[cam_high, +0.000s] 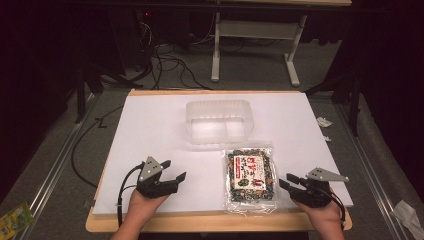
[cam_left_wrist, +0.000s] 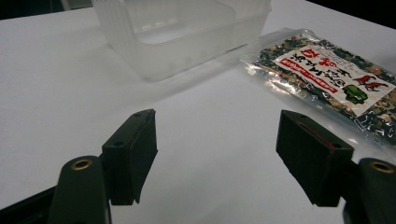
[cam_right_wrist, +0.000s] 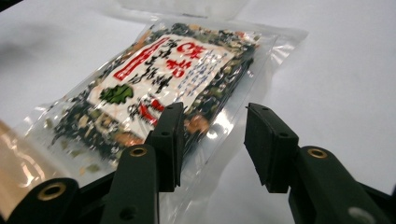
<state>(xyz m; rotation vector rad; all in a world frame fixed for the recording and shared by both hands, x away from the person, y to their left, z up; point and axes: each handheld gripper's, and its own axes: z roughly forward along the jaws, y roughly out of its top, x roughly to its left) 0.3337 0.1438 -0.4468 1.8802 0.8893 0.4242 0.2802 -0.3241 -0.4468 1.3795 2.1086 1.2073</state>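
Your left gripper (cam_high: 172, 170) hangs over bare white tabletop (cam_high: 150, 125) with its jaws spread wide, empty; the clear plastic container (cam_high: 218, 121) stands ahead of it and to its right. The packet of dried seaweed mix (cam_high: 249, 177) lies flat just left of your right gripper (cam_high: 288, 181), whose jaws are partly parted and grip nothing. Slide one jaw under the packet's edge film, then pinch squarely.

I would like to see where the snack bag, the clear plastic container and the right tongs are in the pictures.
snack bag (cam_high: 250, 176), high view, on its printed label.
clear plastic container (cam_high: 218, 140), high view, on its near wall.
right tongs (cam_high: 290, 180), high view, midway between the two fingertips.
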